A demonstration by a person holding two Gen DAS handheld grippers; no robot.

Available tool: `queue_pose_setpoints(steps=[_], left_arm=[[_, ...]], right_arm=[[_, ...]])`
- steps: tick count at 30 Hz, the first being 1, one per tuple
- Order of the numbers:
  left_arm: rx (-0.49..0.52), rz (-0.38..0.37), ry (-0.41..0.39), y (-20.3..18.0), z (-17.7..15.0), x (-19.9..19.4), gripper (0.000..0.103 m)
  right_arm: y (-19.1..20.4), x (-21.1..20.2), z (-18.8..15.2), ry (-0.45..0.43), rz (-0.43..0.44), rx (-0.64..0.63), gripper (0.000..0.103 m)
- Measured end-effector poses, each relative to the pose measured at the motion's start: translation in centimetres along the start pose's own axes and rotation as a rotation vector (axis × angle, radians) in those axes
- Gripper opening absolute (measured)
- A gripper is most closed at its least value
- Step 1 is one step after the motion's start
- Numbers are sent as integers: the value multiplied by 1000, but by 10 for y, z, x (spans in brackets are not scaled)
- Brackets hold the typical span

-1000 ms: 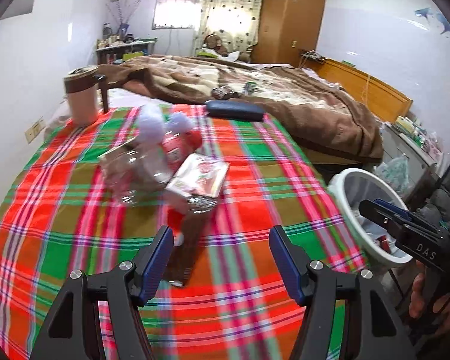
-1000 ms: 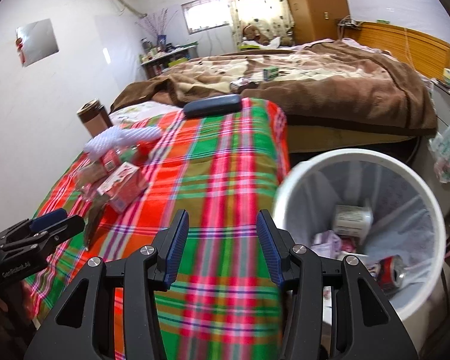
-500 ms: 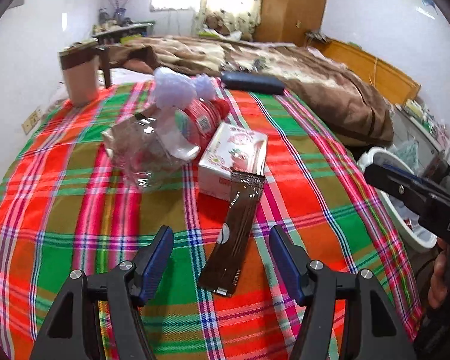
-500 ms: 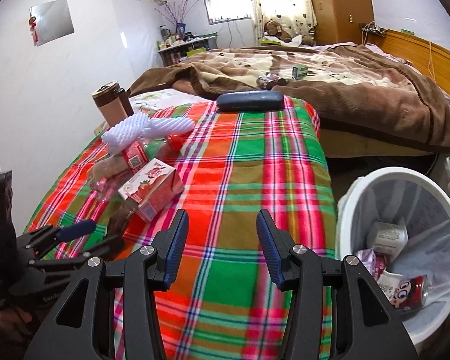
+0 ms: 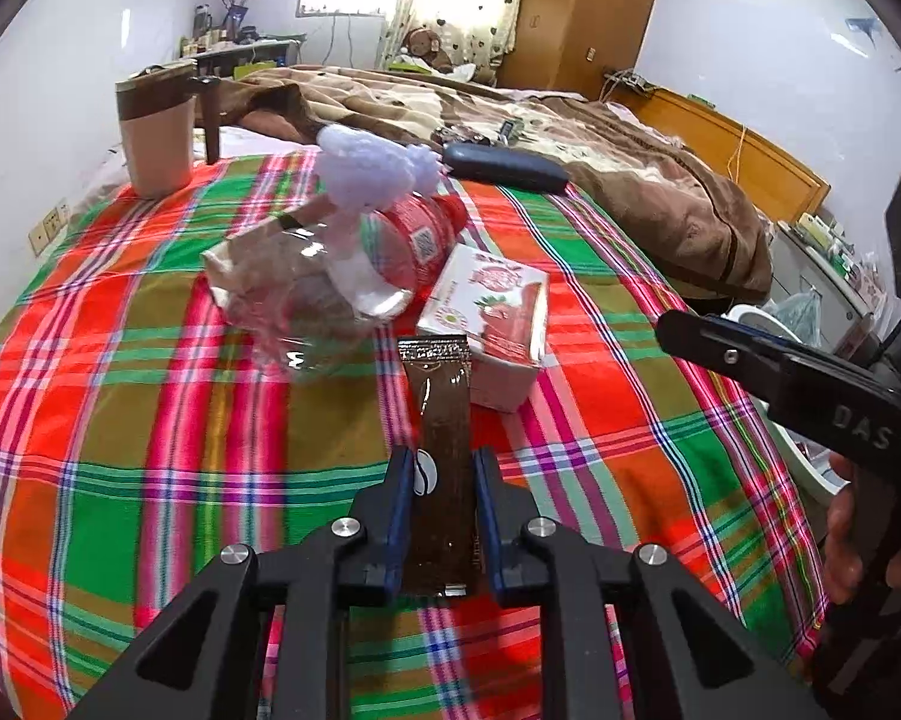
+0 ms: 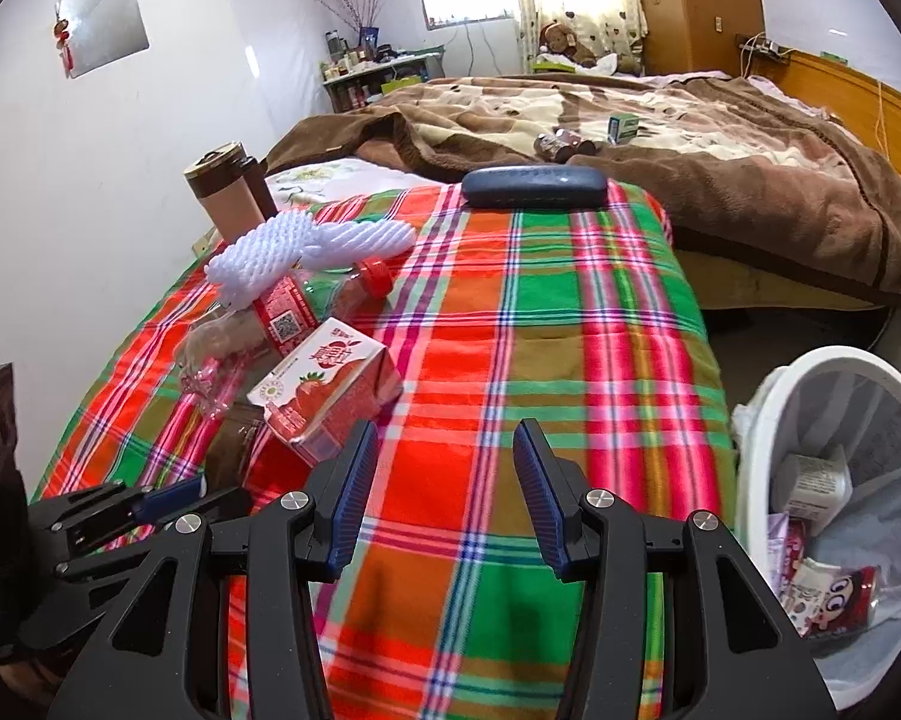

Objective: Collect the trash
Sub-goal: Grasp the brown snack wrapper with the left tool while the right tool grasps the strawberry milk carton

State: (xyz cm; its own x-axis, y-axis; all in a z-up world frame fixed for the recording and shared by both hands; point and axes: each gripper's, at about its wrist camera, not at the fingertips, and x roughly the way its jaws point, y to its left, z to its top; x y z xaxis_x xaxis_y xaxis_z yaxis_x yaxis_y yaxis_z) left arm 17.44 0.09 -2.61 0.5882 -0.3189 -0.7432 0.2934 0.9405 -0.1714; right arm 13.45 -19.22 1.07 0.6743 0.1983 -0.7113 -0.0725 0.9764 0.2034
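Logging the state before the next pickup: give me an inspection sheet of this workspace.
Surface: plaid cloth, red and green.
Job's things: brown sachet, strawberry carton, plastic bottle, white foam net, clear wrapper clustered together; white bin beside the surface, already holding trash.
Clutter: dark case at the far edge; tumbler.
Grippers: left gripper has just closed on the sachet's near end; right gripper open, empty, over bare cloth.
Cables: a cord along the far wall.
Surroundings: bed with brown blanket, wardrobe, curtained window.
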Motion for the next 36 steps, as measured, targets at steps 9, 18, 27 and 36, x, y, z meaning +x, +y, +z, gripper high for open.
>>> queue_pose_setpoints(steps=[9,18,27,36], left_arm=[[-80,28,-16,30,-3,-6,20],[-134,52,-17,54,-9,-10,20],[-169,32,-14,67,-11,-8,20],[-167,23,-16,68,-12,-8,20]], right_arm=[[24,20,10,15,47,32,49],[39,46,20,58,39,95,62],[54,65,26,116,-19,130,68],[62,73,26,139,-74,112,74]])
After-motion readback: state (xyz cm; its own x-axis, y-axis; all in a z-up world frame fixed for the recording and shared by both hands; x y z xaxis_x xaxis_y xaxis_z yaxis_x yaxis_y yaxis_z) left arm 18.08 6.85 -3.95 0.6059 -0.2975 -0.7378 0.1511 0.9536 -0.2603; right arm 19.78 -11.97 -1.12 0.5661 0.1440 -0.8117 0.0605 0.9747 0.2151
